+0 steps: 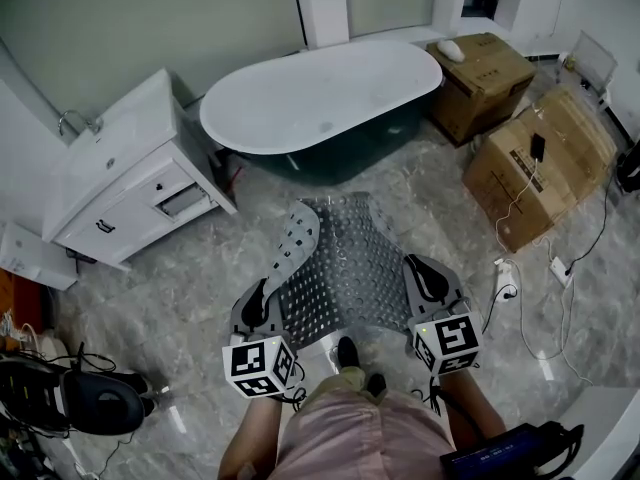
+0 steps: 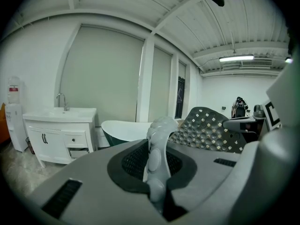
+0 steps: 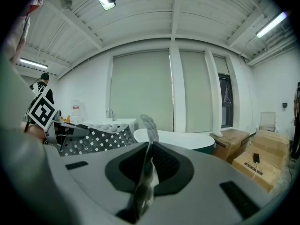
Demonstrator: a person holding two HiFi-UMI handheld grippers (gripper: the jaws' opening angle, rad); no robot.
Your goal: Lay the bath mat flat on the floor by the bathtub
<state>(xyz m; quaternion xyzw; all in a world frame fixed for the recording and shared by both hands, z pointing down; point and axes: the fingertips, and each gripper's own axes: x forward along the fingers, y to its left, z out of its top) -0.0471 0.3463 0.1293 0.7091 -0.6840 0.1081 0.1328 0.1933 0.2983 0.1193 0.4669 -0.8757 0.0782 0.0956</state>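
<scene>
The left gripper (image 1: 262, 298) and right gripper (image 1: 425, 278) each have their fingers clenched on a near corner of the bath mat (image 1: 345, 258). The mat is held up, spread between and beyond the fingers toward the bathtub (image 1: 320, 93). It is not yet laid down, so lowering it and flattening it on the floor (image 1: 250, 243) remains.

counts, mostly off the head view:
- bath mat (image 1: 345, 268): 1
- grippers: 2, left gripper (image 1: 262, 298) and right gripper (image 1: 425, 273)
- marker cubes: 2, one per gripper, left cube (image 1: 260, 366) and right cube (image 1: 447, 343)
- bathtub (image 1: 320, 93): 1
- vanity (image 1: 130, 183): 1, with 1 faucet (image 1: 75, 120)
- drawer handles (image 1: 105, 226): 2 dark ones visible, possibly more, the angle is poor
- cardboard boxes: 2, far box (image 1: 480, 83) and near box (image 1: 540, 163)
- small white item (image 1: 451, 50) on the far box: 1
- dark phone-like item (image 1: 537, 147) on the near box: 1
- power strip (image 1: 503, 280): 1
</scene>
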